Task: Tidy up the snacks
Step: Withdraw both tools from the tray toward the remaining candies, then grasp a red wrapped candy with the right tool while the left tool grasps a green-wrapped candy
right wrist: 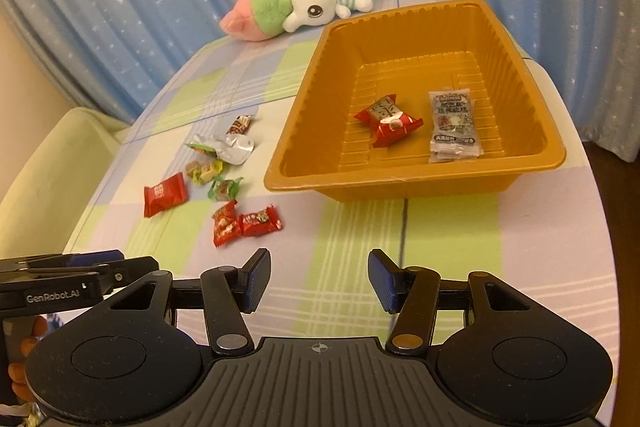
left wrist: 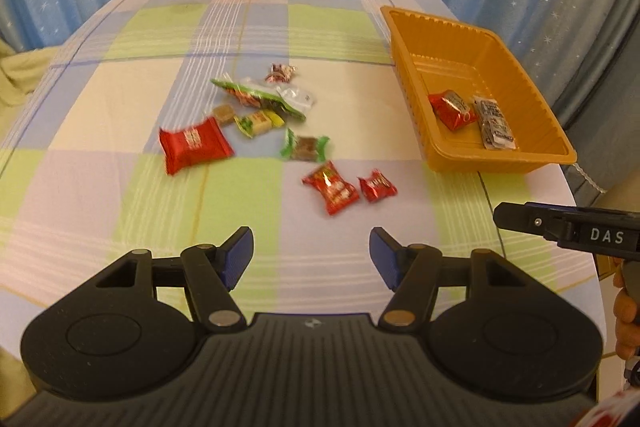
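Both the left gripper [left wrist: 311,253] and the right gripper [right wrist: 318,281] hang open and empty over the table's [left wrist: 100,163] bare near edge; sweets [left wrist: 195,145] lie mid-table, the tray [right wrist: 404,183] at its right edge.

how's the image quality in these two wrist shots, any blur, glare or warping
Left wrist view: heavy fisheye bowing of the checked tablecloth, and slight blur on the big red snack packet. Right wrist view: same warping, dark vignette corners, soft glare on the crinkled silver wrapper; the orange plastic tray reads sharp. Both have a warm, dim cast.
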